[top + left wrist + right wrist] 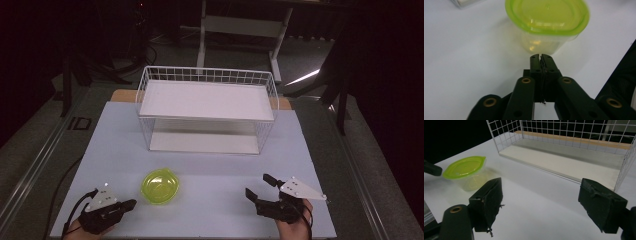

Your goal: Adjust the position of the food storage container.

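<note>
A small clear container with a lime-green lid [160,186] stands on the white tabletop [115,135], near the front and left of centre. My left gripper [131,203] lies low just left of it, pointing at it. In the left gripper view the jaws are pressed together with nothing between them, and the left gripper [540,56] stops just short of the container [547,17]. My right gripper [257,185] rests at the front right, open and empty. Its view has the wide-apart pads of the right gripper [544,192] and the container [465,167] off to the left.
A white wire basket rack [207,75] with two white shelves stands at the back middle of the table, and its mesh wall [506,132] is close ahead in the right gripper view. Cables trail off the front left edge. Dark floor and table legs lie beyond.
</note>
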A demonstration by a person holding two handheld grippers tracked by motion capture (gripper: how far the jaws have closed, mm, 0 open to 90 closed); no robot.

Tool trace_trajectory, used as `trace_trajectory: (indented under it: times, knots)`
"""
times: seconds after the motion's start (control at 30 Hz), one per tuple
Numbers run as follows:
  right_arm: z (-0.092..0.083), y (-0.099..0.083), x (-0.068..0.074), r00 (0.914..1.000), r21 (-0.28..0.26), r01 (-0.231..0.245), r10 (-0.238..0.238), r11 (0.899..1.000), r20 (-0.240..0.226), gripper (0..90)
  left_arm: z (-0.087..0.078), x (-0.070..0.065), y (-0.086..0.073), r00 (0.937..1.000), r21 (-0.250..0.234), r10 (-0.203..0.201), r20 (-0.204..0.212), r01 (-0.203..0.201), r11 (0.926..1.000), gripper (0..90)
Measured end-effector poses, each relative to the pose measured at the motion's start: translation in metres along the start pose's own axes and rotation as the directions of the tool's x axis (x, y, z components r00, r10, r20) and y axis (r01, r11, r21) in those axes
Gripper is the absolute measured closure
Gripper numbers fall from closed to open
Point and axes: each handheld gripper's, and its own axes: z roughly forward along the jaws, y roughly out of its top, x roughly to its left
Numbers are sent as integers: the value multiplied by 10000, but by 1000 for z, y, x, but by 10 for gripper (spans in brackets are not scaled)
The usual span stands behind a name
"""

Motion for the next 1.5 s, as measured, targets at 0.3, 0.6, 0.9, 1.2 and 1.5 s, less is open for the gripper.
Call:
trace_trajectory:
  times: [0.3,0.6,0.9,1.2,1.5]
  knots:
    - [0,0,0,10000,-14,-5,5,10000,-17,195,29,5,9,9989,615,-464,63,459,9971,899]
    - [1,0,0,10000,19,3,-3,10000,-46,195,50,12,26,9989,552,-474,46,470,9974,898]
    - [0,-1,2,9999,42,93,-92,9999,-76,195,81,14,56,9987,437,-414,309,400,9982,899]
    - [-1,0,1,9999,23,106,-105,9999,-72,195,80,21,55,9920,291,-1232,269,1224,9921,899]
    - [7,-2,3,9991,408,361,-351,9985,-243,195,89,14,62,9902,313,-1264,588,1247,9917,899]
